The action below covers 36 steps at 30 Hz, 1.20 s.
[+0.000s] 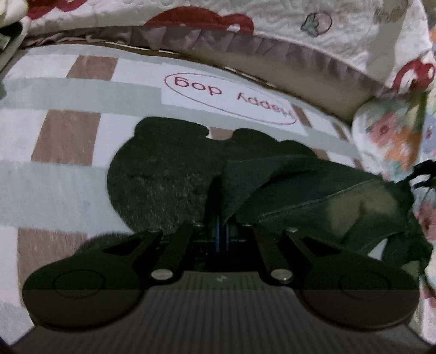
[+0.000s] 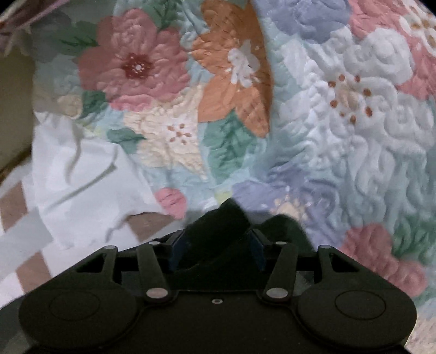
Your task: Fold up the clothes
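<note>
A dark green garment [image 1: 313, 190] hangs above a checked bed sheet [image 1: 54, 177] and stretches off to the right in the left wrist view. My left gripper [image 1: 222, 217] is shut on an edge of this cloth, its blue pads pressed close together. The garment casts a dark shadow [image 1: 160, 177] on the sheet. In the right wrist view my right gripper [image 2: 218, 245] is shut on a thick bunch of the same dark garment [image 2: 218, 228], which fills the gap between the fingers. Most of the garment is hidden below the right gripper.
The sheet has brown, grey and white checks and an oval "happy dog" print [image 1: 231, 98]. A floral quilt [image 2: 299, 109] is heaped at the right. A white crumpled cloth [image 2: 81, 177] lies beside it. A white quilt with red shapes [image 1: 272, 21] lies along the far edge.
</note>
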Tool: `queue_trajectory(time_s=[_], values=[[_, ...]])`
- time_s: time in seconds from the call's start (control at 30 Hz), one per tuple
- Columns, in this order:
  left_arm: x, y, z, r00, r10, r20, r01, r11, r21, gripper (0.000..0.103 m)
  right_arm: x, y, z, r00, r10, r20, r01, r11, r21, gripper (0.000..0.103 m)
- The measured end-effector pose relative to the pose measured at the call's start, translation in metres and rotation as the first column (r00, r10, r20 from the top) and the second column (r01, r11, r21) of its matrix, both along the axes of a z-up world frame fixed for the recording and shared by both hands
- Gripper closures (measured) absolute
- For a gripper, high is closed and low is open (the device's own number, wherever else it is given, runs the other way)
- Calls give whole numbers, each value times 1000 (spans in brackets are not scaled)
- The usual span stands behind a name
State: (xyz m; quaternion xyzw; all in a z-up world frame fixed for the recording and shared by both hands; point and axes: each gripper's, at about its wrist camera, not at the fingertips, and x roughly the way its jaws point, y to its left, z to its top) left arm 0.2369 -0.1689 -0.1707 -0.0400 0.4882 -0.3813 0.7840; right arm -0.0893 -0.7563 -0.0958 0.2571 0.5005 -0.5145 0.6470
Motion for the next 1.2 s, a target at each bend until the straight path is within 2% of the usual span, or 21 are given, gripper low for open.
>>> queue_trajectory(time_s=[0.07,0.13,0.27,0.33,0.43,0.53,0.57,0.67,0.7,0.73,0.8,0.87,1.03,1.1,1.2], values=[[2,-3,-2,999,-14,36,13,1000,15,99,-1,-8,5,1000,12,-11,-12,1000,-3,43],[4,-6,-5,998,-27,60,25,999,24,99,2,-13,10,1000,16,-6,-16,1000,-11,37],[2,3,-7,999,-25,-45,26,1000,17,98,18,-20,4,1000,6,-9,-7,1000,-31,36],[2,6,-8,999,-18,-44,18,1000,15,98,30,-15,-6,995,58,-79,-62,997,-48,36],[-2,2,-10,1000,-18,20,17,998,62,97,48,-9,-20,974,132,-184,-147,987,-68,36],[-5,4,-10,1000,-8,21,7,998,56,97,60,-1,-37,926,163,-341,-210,972,-105,31],[-5,4,-11,1000,-5,19,3,998,56,97,59,2,-41,920,167,-356,-219,969,-111,31],[1,7,-12,999,27,-34,-25,998,53,95,47,10,-45,940,169,-296,-208,973,-104,34],[3,8,-12,999,34,-41,-32,998,53,94,41,14,-43,953,168,-253,-195,977,-87,54],[5,9,-11,998,40,-44,-38,998,52,94,33,18,-41,965,172,-196,-187,981,-57,67],[5,10,-10,999,41,-31,-39,997,64,90,23,35,-38,969,204,-138,-210,977,-33,73],[0,10,-10,1000,28,9,-28,995,92,88,11,56,-36,964,241,-114,-246,969,-27,75],[-5,5,-6,999,5,36,-9,992,124,88,-38,95,-43,982,190,17,-190,982,-21,77],[-6,2,-6,998,0,55,-7,991,132,86,-56,108,-50,979,196,55,-193,980,-49,75],[-6,0,-7,997,11,71,-20,993,120,83,-77,116,-54,967,193,163,-175,977,-121,71]])
